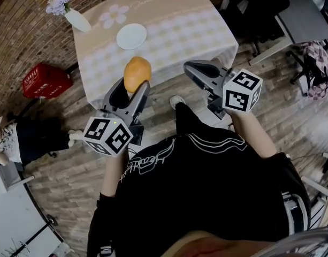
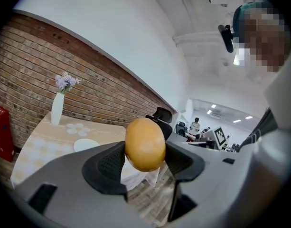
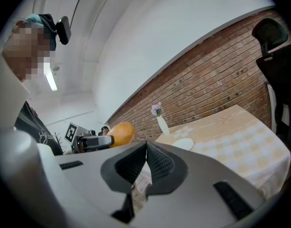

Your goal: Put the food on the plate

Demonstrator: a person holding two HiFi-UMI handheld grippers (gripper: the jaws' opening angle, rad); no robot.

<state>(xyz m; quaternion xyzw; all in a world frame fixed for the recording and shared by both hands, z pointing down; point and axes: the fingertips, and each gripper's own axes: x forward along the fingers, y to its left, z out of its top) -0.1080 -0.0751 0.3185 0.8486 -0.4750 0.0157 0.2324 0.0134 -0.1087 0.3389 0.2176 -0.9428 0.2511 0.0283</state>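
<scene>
At the left edge of the head view a red crate (image 1: 46, 80) stands on the wood floor, beside the brick wall. Right of it, in the upper left, a white vase (image 1: 77, 19) of pale purple flowers stands at the corner of a table (image 1: 180, 25) under a beige checked cloth. The white plate (image 1: 131, 36) lies bare on that cloth, just right of the vase and near the table's front edge. Below the plate, at centre left, the left gripper (image 1: 134, 90) holds the food (image 1: 137, 73), a smooth round orange-yellow piece. Its pads press on both sides of the piece, with the jaws standing wide around it. The food hangs in front of the table's near edge, off the cloth and apart from the plate. At centre right the right gripper (image 1: 191, 69) points toward the table's right corner, its jaws pressed together with nothing between them. A dark office chair (image 1: 257, 4) fills the upper right
</scene>
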